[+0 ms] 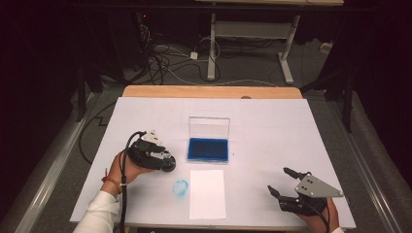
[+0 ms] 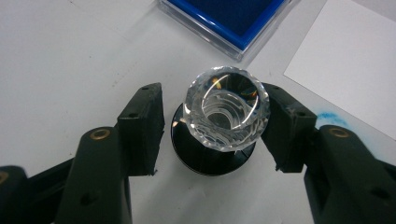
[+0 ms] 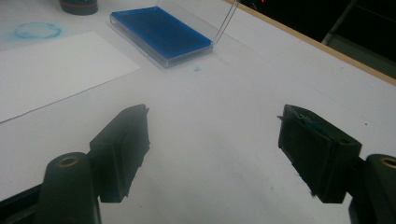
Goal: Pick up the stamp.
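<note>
The left gripper (image 2: 212, 126) is straddling the stamp (image 2: 227, 108), which is standing upright on the counter (image 2: 56, 65) just left of the ink pad (image 1: 208, 149). Its fingers are lying either side of the faceted knob: the right-hand finger (image 2: 287, 126) is touching it, while the left-hand one (image 2: 140, 126) is standing apart, so nothing is pinched. The stamp's axis is running vertically between them. The right gripper (image 1: 282, 181) is resting well apart, fingers spread and empty.
</note>
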